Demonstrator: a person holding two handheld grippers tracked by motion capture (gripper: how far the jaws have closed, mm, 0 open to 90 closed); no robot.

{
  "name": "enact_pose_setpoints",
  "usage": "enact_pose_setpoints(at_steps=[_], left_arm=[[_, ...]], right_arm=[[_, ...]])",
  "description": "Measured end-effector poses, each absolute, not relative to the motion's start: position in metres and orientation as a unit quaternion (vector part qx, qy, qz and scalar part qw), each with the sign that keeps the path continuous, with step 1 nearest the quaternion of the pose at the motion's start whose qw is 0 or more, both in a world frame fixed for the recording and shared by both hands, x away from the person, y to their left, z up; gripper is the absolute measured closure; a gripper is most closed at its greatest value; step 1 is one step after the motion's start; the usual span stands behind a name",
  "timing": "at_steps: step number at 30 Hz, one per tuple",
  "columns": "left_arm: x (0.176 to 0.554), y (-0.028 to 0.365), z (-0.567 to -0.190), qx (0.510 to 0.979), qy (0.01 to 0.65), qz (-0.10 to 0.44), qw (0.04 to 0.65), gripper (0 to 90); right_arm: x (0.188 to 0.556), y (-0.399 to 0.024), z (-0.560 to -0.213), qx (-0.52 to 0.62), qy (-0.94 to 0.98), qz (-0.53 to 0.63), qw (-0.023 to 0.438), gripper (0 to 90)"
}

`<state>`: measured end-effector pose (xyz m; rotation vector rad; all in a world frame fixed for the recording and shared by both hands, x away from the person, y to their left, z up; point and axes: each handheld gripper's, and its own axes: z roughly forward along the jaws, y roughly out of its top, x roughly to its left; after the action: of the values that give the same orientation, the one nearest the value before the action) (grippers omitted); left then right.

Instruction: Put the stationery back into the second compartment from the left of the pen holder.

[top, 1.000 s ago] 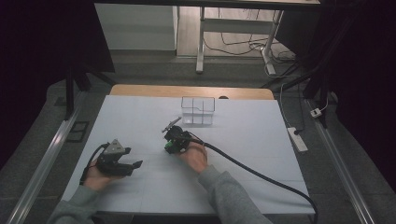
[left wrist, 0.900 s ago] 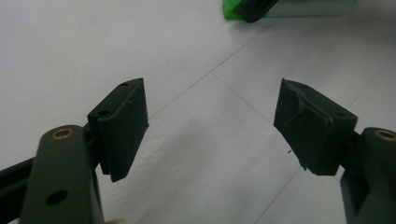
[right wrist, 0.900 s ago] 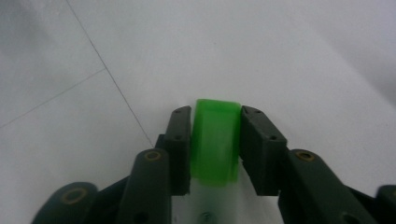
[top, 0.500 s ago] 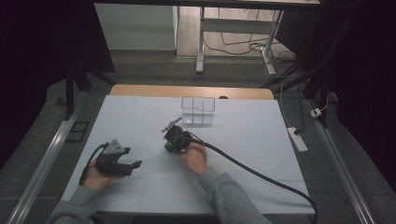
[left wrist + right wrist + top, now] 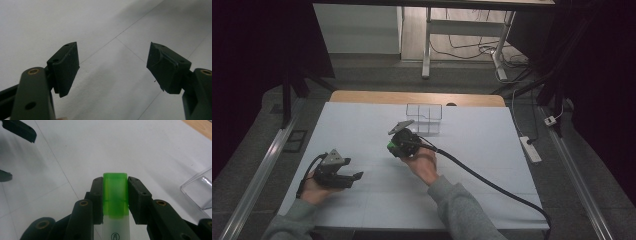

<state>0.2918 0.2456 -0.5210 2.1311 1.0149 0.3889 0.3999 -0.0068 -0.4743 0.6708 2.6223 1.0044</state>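
Little moved: right tool (image 5: 115, 195) still clamps green-capped marker (image 5: 115, 192), light, rigid, slick; grip barrel. Left tool (image 5: 112, 67) open.

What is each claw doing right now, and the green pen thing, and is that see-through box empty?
Left claw: open, holding nothing, low over the white table.
Right claw: shut on the marker.
Marker: green cap on, gripped between the jaws.
Clear box: upright on the table, looks empty.
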Motion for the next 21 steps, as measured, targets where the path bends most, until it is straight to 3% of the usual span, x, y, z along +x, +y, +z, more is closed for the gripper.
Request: enact_pose_setpoints(at_steps=[21], left_arm=[[0.292,0.246,-0.522,0.829,0.396,0.152,0.364,26.0]], right_arm=[[0.408,-0.04,-0.431,0.243,0.863,0.416,0.15,66.5]])
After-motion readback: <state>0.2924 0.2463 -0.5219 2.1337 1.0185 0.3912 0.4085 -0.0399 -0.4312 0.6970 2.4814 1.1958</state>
